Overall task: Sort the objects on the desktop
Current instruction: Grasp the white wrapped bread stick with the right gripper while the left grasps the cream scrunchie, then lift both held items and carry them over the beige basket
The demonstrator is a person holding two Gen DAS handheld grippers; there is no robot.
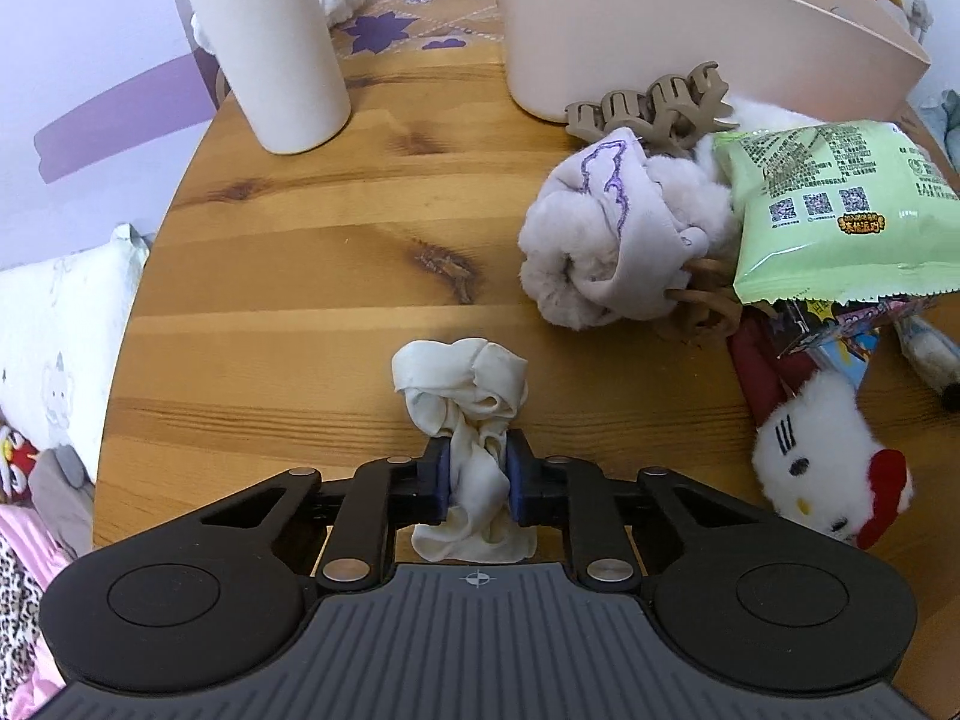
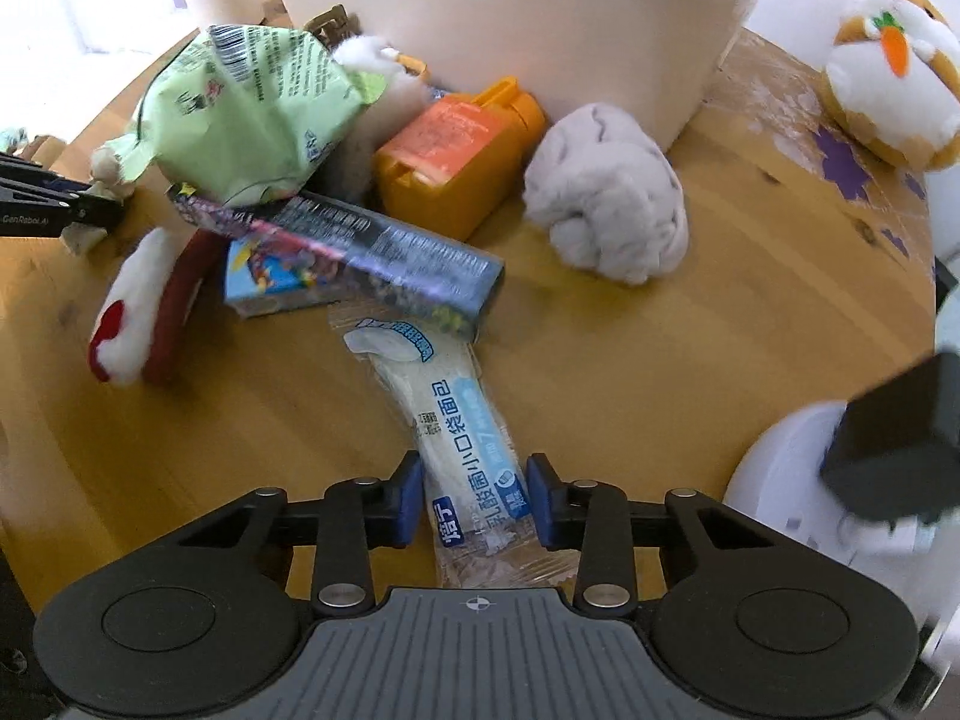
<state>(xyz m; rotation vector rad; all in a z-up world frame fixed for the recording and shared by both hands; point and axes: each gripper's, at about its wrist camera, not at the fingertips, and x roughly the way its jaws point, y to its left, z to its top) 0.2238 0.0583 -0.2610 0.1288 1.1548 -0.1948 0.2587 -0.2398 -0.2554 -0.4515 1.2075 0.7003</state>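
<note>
— Two grippers over one round wooden counter (image 1: 288,276). What does the left side show?

— Starting at the far left, a white cylindrical bottle (image 1: 270,48) stands upright near the counter's edge. Lower and toward the middle, the left gripper (image 1: 478,480) has its blue-padded fingers (image 1: 441,480) clenched on a cream scrunchie (image 1: 468,420), whose bunched top rises above the pads and whose lower folds hang below them.

— And to the right of that?

— A pale pink bin (image 1: 600,18) stands at the back. In front of it a beige claw clip (image 1: 654,105) lies touching a rolled lilac fleece bundle (image 1: 600,240), with a green snack bag (image 1: 840,204) overlapping the bundle's right side. A white cat plush with a red bow (image 1: 828,468) lies at the near right edge.

— The right wrist view?

— From the left: the same plush (image 2: 132,312), then the green bag (image 2: 252,108) resting on a long dark printed box (image 2: 360,246), which in turn lies across a small blue carton (image 2: 264,282). An orange container (image 2: 456,162) sits against the bin's wall (image 2: 480,30), and the fleece bundle (image 2: 606,204) lies just beside it.

— The right gripper?

— The right gripper (image 2: 474,498) straddles a clear-wrapped bread packet (image 2: 444,408) lying flat on the counter. Its fingers (image 2: 408,498) stand released, one on each side, near the wrapper.
</note>
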